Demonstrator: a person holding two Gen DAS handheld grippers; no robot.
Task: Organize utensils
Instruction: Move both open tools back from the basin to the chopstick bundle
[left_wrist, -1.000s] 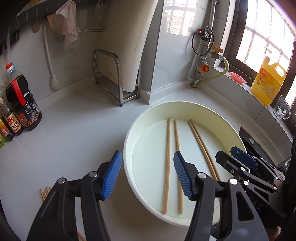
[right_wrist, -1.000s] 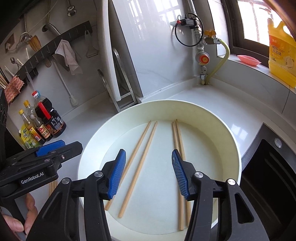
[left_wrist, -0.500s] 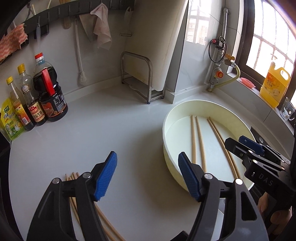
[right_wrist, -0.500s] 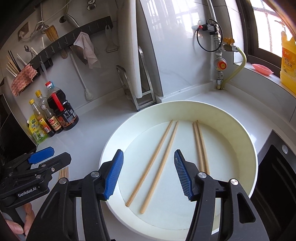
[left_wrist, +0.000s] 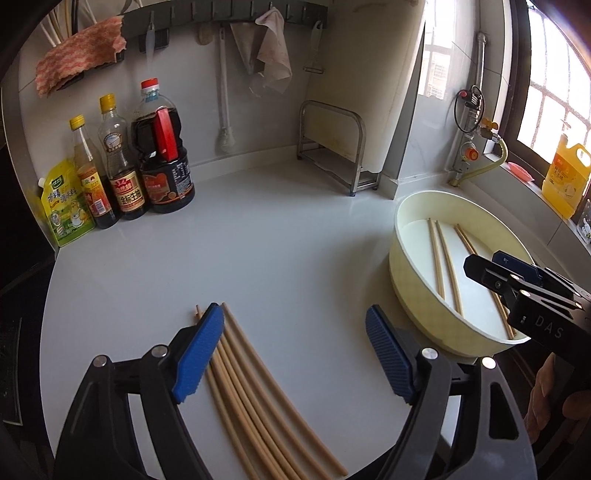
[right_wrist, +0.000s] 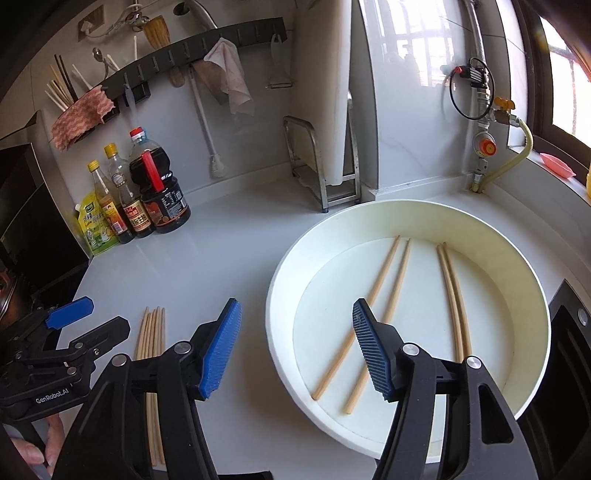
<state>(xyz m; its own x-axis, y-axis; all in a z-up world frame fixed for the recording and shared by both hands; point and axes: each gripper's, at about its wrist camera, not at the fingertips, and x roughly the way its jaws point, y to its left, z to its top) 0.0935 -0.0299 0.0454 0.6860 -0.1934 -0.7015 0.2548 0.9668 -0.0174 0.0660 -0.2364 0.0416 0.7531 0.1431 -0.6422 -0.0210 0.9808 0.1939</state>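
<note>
Left gripper (left_wrist: 293, 352) angled downward, jaws wide apart, just been opening, nothing between blue fingers (left_wrist: 197, 356). Right gripper (right_wrist: 297, 349) angled downward, jaws apart, also just been opening, nothing gripped. Person's hand (right_wrist: 31, 448) visible under left gripper's handle, lower left of right wrist view.

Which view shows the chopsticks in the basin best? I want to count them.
The right wrist view: all four chopsticks lie in full sight in the basin. In the left wrist view, the right tongs cover some.
</note>
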